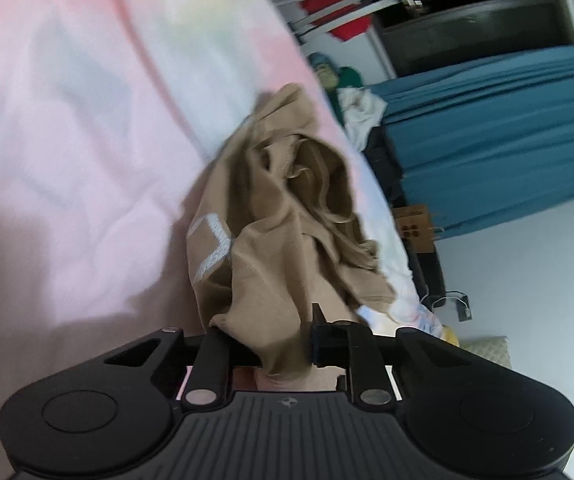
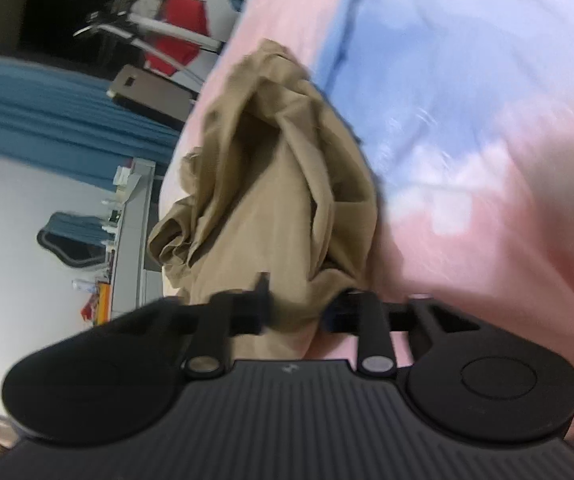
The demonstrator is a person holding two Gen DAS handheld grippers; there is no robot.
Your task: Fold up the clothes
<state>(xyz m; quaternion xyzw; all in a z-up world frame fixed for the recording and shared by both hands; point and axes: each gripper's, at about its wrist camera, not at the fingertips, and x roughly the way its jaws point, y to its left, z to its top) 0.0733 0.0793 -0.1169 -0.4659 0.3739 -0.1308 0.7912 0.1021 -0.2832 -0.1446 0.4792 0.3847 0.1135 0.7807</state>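
Directly ahead of each hand-held gripper, a crumpled tan garment (image 1: 287, 208) is seen bunched on a bedspread (image 1: 87, 120) patterned in pink, pale blue and white. In the left wrist view, the left gripper (image 1: 283, 340) is closed almost fully on the near edge of the garment: cloth is pinched between the two black fingers (image 1: 327, 340) and drawn down through the narrow gap toward the gripper body. From that grip the fabric rises away in loose folds toward the far right, close to the right edge of the bed.

In the right wrist view, the right gripper (image 2: 299, 308) is likewise nearly closed on a near fold of the same garment (image 2: 271, 184), with tan cloth squeezed between its fingers (image 2: 255, 308). Beyond the grip the fabric is heaped up and away along the left edge of the bed, touching the bedspread (image 2: 487, 160) on its right side.

Only in the left view is a pale printed mark (image 1: 211, 244) shown on the garment, left of the grip, along with a blue curtain (image 1: 487, 140) at the far right. Only in the right view are a white shelf unit (image 2: 131, 232) with small items and a dark mirror-like shape (image 2: 71, 240) seen at the left. A red object (image 2: 183, 28) at the far side is blurred in both views.
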